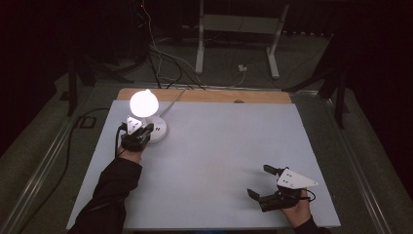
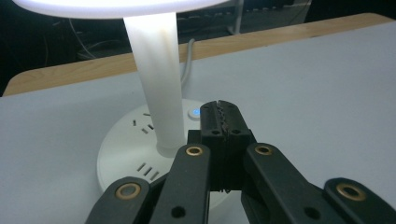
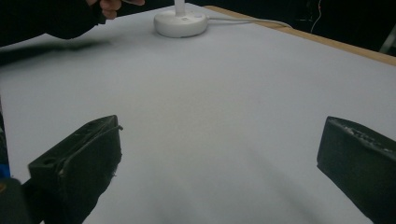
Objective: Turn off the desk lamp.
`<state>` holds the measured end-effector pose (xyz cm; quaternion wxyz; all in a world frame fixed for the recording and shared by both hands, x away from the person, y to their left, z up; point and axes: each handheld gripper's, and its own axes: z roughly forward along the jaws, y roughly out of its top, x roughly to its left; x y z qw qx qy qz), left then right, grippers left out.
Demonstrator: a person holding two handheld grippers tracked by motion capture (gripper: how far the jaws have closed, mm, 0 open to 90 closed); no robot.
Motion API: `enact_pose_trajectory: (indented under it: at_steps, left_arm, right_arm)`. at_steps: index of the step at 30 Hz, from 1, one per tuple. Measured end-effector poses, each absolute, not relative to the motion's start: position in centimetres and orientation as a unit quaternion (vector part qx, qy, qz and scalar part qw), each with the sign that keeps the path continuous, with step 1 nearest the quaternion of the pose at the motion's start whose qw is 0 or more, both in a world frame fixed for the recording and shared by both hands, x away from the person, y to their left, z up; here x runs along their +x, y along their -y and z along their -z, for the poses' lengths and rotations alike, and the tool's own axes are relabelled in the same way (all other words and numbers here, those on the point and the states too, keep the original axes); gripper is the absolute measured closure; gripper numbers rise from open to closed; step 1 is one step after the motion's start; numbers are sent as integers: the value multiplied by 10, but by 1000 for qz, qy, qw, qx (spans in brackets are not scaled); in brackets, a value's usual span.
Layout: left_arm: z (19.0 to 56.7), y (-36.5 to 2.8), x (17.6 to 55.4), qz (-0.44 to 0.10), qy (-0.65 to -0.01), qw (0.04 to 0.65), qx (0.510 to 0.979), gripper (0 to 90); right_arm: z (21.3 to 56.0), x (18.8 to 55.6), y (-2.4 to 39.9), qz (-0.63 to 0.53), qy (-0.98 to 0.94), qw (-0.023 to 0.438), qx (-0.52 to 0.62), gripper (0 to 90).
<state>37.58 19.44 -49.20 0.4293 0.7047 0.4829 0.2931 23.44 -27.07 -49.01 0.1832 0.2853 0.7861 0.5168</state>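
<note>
A white desk lamp is lit at the table's far left, its round base carrying socket slots and a small button glowing blue. My left gripper is shut, with nothing between its pads, and its tip hovers at the base beside that button, right of the lamp's stem. My right gripper rests near the table's front right, open wide with nothing between its jaws. From the right gripper view the lamp base sits far off, next to the other hand.
The white tabletop has a wooden strip along its far edge. The lamp's white cable runs off that edge. Beyond the table, cables and a white desk frame stand on the dark floor.
</note>
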Motion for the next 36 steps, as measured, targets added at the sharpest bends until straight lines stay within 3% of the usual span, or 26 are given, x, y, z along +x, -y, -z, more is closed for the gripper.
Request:
enact_pose_trajectory:
  at_steps: [36]
  left_arm:
    - [519, -194, 384, -277, -492, 394, 725, 900]
  right_arm:
    - [490, 235, 271, -516, -787, 182, 285, 0]
